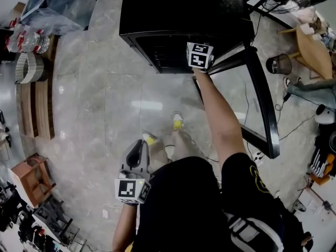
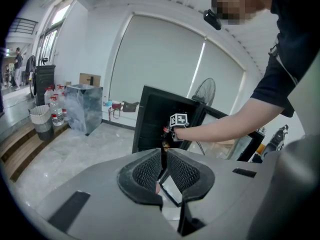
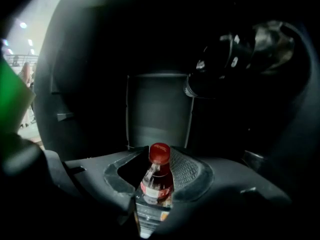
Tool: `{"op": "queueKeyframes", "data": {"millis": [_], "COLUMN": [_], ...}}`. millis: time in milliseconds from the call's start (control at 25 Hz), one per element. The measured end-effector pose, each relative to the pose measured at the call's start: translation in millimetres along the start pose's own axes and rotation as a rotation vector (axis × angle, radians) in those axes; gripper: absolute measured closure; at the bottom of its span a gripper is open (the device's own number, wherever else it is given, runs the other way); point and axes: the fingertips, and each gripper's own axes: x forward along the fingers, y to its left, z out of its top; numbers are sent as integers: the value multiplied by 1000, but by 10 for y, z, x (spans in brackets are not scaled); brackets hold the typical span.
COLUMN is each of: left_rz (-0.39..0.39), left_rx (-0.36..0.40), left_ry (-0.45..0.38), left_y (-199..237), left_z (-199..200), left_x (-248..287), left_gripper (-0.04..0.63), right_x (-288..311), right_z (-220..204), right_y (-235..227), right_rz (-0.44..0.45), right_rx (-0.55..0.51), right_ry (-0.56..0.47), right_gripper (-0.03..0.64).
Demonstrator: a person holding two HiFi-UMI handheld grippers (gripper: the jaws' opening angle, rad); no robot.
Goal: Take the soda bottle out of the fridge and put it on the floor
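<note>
The pale marble floor (image 1: pixel 105 114) is spreading across the whole room. The black fridge (image 1: pixel 178 14) is standing on it. Its glass door (image 1: pixel 262 104) is hanging wide open at the right of the head view. The person (image 1: pixel 210 203), in dark clothes, is standing just in front of the fridge and stretching the right arm (image 1: pixel 220 119) forward into the opening.

The right gripper (image 3: pixel 159 170) is reaching into the dark interior, with only its marker cube showing at the fridge's edge in the head view. Its jaws are standing part closed and are pressing on the soda bottle (image 3: pixel 158 183) at the neck and shoulder. The bottle is standing upright between the ribbed pads, inside the fridge, with dark drink showing behind its label.

The left gripper (image 2: pixel 163 161) is hanging low by the person's left side, well apart from the fridge. It is pointing toward the fridge. Its jaws are sitting nearly together, with nothing between them.

The bottle's red cap (image 3: pixel 160 153) is poking up just above the pads.
</note>
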Motion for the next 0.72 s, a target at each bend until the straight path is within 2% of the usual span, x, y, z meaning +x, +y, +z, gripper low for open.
{"op": "queueKeyframes", "data": {"millis": [200,360,720], "left_rz": [-5,-2,25], "left_rx": [1,-4,-22], "left_ry": [-23,-78,-199], "left_y": [-105,-171,-123], "left_z": [40,168,229], "left_x": [-91,-111,-274], "left_gripper": [545,545,545], "right_x": [-227,-487,-1554], "right_z": [21,160,418], "right_y": [44,107,441], "right_rz": [24,65,244], "right_rx": [0,-13,-99], "right_ry": [3,-5,-44], "right_gripper": [499,499,499]}}
